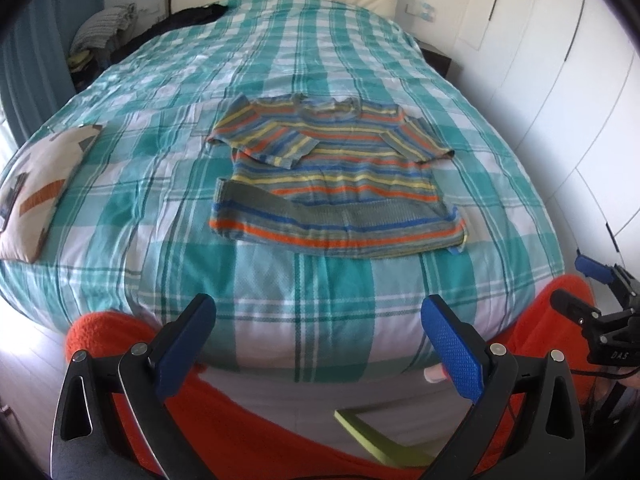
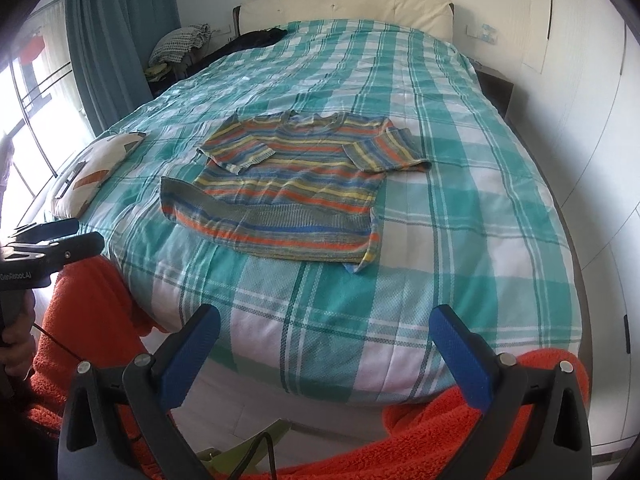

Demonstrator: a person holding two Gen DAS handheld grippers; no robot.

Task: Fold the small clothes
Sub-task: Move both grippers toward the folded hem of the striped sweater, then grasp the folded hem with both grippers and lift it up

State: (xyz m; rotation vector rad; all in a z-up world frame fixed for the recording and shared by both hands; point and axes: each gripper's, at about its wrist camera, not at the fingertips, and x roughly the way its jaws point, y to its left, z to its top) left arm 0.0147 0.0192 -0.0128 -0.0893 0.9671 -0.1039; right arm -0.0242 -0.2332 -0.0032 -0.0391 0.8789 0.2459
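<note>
A small striped sweater [image 1: 332, 176] in orange, blue, yellow and grey lies flat on the teal plaid bed cover [image 1: 320, 60], collar away from me, both sleeves folded in over the chest and the bottom hem turned up. It also shows in the right wrist view [image 2: 296, 188]. My left gripper [image 1: 320, 320] is open and empty, held back over the near bed edge, well short of the sweater. My right gripper [image 2: 326, 328] is open and empty, also at the near edge. Each gripper shows at the side of the other's view: the right [image 1: 600, 304], the left [image 2: 52, 240].
A patterned cushion [image 1: 40, 188] lies on the bed's left side. Dark clothing [image 1: 192, 16] sits near the headboard, and a pile of clothes [image 1: 100, 32] beside the bed. White wardrobe doors [image 1: 560, 80] run along the right. An orange fleece [image 2: 460, 440] covers the person's legs below.
</note>
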